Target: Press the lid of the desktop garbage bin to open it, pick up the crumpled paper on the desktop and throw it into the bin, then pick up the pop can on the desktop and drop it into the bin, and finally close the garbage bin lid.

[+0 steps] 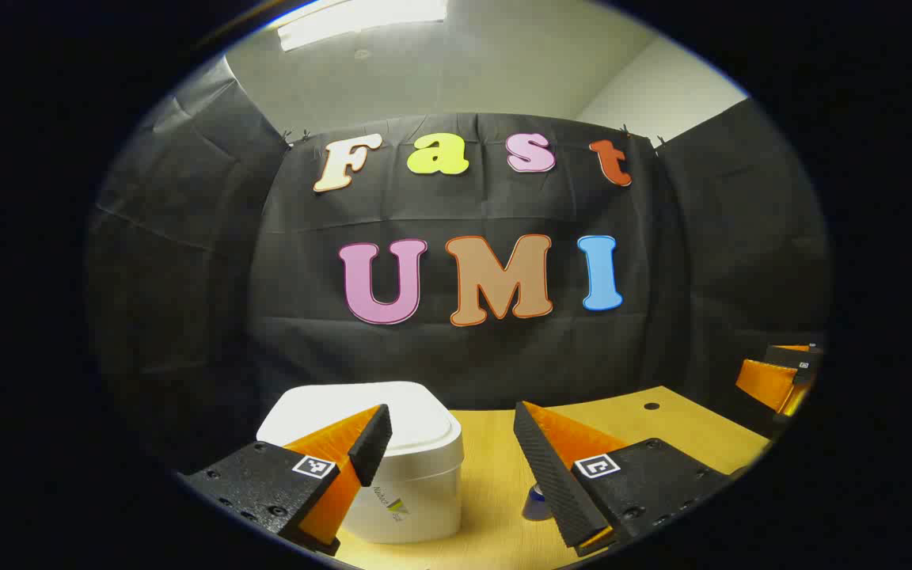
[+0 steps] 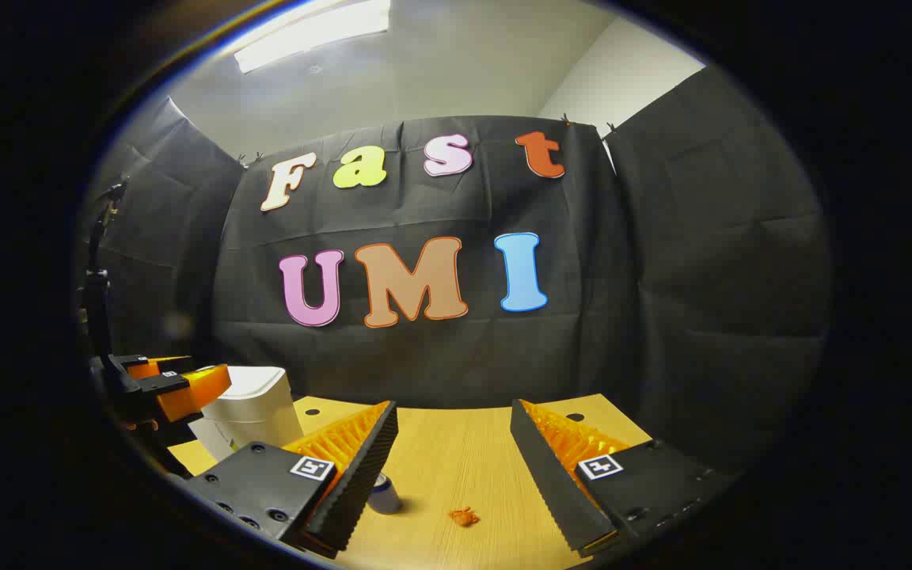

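Observation:
The white desktop bin [image 1: 404, 483] stands on the wooden table with its lid [image 1: 416, 412] down. My left gripper [image 1: 456, 455] hangs open just in front of it, its left finger overlapping the lid's near corner. The pop can [image 1: 537, 503] peeks out behind its right finger. In the right gripper view, my right gripper [image 2: 452, 463] is open above the table. The pop can [image 2: 385, 492] lies by its left finger, and a small orange crumpled paper [image 2: 464, 517] rests between the fingers. The bin [image 2: 254, 408] and the left gripper [image 2: 175, 388] sit at far left.
The wooden table [image 2: 456, 443] has small round holes [image 2: 575, 416] near its back edge. Black cloth walls close the booth behind and on both sides. A dark stand [image 2: 96, 269] rises at far left. The right gripper [image 1: 780, 376] shows at the far right of the left gripper view.

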Available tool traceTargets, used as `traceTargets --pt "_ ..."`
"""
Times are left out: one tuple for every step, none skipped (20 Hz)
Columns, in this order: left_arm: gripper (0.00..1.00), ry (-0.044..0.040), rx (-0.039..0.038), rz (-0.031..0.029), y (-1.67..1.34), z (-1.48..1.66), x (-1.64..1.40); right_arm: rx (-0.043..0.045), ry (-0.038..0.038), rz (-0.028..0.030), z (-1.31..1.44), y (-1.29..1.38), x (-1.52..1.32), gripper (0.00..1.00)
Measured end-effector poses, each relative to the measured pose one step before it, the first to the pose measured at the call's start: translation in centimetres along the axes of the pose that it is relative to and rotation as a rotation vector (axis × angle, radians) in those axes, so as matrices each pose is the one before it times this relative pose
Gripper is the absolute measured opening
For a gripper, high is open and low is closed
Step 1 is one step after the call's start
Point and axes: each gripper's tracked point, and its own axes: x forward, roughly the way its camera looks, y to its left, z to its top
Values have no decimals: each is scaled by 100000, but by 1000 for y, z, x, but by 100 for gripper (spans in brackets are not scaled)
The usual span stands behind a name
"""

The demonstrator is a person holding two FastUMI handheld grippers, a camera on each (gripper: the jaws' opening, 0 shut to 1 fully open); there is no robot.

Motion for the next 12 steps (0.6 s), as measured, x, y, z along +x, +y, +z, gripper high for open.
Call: traceTargets --pt "93 60 354 225 -14 -72 -22 735 56 -87 75 -103 -34 95" --pt "93 -71 168 84 119 59 74 717 -175 -173 3 -140 66 95" --pt "93 1 79 82 -14 -33 65 498 -140 -189 137 -77 105 95" --pt "93 114 135 96 46 6 93 179 -134 -181 -102 -78 -25 95" --pt "94 203 211 -73 -69 -51 -20 -176 164 -413 22 -179 44 95" --pt "94 58 313 -150 -86 80 -55 -111 123 -416 -169 -218 38 95" --pt "93 64 119 -246 -76 -111 -4 140 197 -139 72 -102 -1 95" --pt "93 65 -85 -182 -91 42 128 365 200 127 -45 -37 75 95" --pt "93 17 17 -79 -8 -37 -39 303 118 344 18 56 84 95" --pt "93 21 50 -44 -1 84 49 120 345 105 -141 36 121 95" --pt "93 -150 31 -72 -80 -43 10 92 457 255 -9 25 130 95" --pt "93 -237 113 -1 -3 112 78 136 227 474 -20 20 -6 95"
